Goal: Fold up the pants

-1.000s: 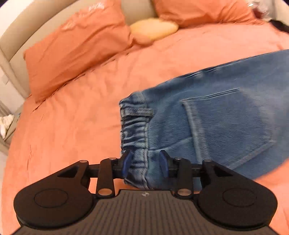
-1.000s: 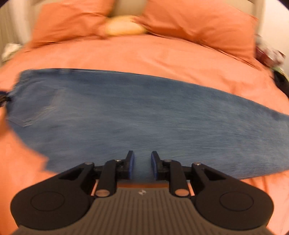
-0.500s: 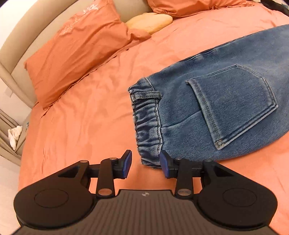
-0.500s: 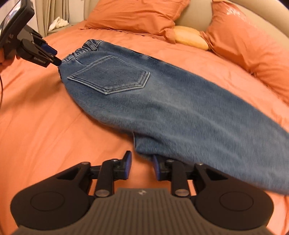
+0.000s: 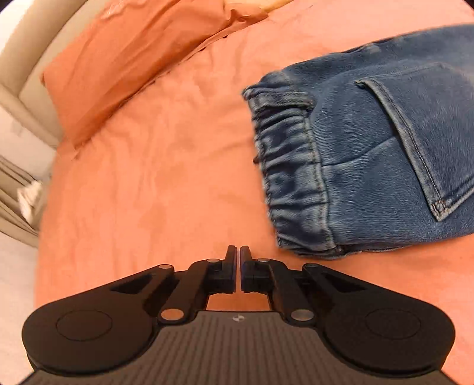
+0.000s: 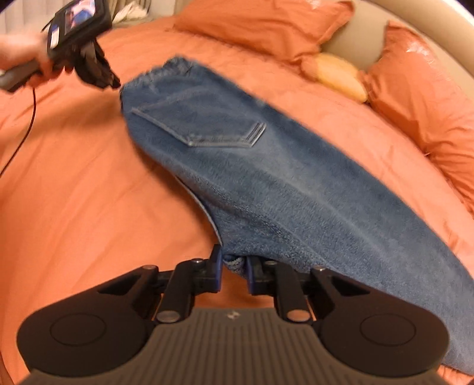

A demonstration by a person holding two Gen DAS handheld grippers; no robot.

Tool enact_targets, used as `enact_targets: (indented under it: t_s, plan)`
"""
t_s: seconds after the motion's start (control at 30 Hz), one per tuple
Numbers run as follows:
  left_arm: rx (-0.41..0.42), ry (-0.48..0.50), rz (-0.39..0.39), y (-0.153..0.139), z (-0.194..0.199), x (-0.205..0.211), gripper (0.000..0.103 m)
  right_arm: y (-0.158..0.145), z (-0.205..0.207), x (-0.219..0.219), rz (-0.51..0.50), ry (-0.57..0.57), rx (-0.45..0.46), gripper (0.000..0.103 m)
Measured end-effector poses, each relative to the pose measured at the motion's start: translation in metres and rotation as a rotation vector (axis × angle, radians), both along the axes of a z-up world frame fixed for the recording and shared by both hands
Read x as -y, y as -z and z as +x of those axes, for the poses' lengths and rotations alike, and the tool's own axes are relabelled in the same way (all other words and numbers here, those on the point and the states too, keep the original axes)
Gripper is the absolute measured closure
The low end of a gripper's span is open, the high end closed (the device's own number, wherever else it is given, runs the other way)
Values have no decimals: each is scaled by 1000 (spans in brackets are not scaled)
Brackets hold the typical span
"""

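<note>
Blue denim pants lie folded lengthwise on the orange bed, back pocket up. In the left wrist view the elastic waistband is to the right of my left gripper, which is shut and empty, clear of the cloth. The left gripper also shows in the right wrist view, just left of the waistband. My right gripper holds a fold of the pants at the crotch edge between its fingers and lifts it slightly.
Orange pillows and a yellow cushion lie at the head of the bed by the beige headboard. The orange sheet spreads left of the pants. A curtain hangs beyond the bed's left edge.
My left gripper let go of the waistband, pulled back to the left and shut. My right gripper closed on the crotch edge of the pants and raised it.
</note>
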State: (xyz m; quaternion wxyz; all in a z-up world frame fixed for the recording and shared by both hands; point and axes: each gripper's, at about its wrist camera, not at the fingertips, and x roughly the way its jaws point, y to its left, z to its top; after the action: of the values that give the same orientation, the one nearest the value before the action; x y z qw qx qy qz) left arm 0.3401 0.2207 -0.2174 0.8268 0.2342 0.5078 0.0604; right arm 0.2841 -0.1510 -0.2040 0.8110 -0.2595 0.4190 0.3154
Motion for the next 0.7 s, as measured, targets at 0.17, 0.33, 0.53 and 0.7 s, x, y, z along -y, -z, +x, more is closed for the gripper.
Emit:
enact_targets:
  t_s: [0.17,0.33,0.53,0.7]
  plan:
    - [40,14,-33,-18,-14,-4,97,46,-11,-6,-46,-6,22,91]
    - [81,106,-112,-49,-26,11,92,25,-10,1,-38,26,-17,91]
    - [126,182,-160,-65,-22,40,91,-30,-7,21,54,107,-60,90]
    - [139,122,-209,-54,4,44,91,-48,32,18,81,181,-22,90]
